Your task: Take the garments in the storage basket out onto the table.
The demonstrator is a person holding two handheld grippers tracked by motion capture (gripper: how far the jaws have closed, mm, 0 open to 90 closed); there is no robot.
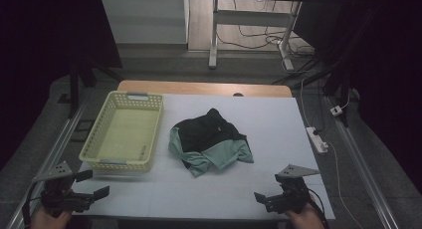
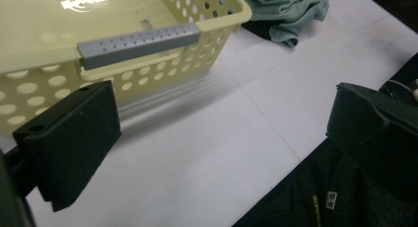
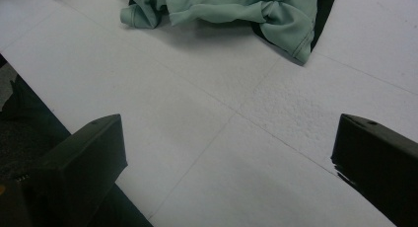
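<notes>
A crumpled garment [image 1: 211,139], pale green and black, lies in a heap near the middle of the white table [image 1: 278,119]. Left of it stands an empty pale-yellow perforated basket [image 1: 115,164] with grey handles. My left gripper [image 1: 96,183] hovers open at the table's front left corner, just in front of the basket. Its own view has the jaws wide apart around bare table [image 2: 222,138], with the basket wall [image 2: 162,64] close ahead and the garment [image 2: 286,15] farther off. My right gripper [image 1: 268,189] is open at the front right, and the garment [image 3: 236,10] lies ahead of its spread jaws [image 3: 229,163].
A white power strip [image 1: 317,139] and cables lie on the floor to the right of the table. Metal rails run along both sides. A desk frame [image 1: 214,35] stands beyond the far edge. Dark clothing of the person [image 2: 305,202] shows below the left gripper.
</notes>
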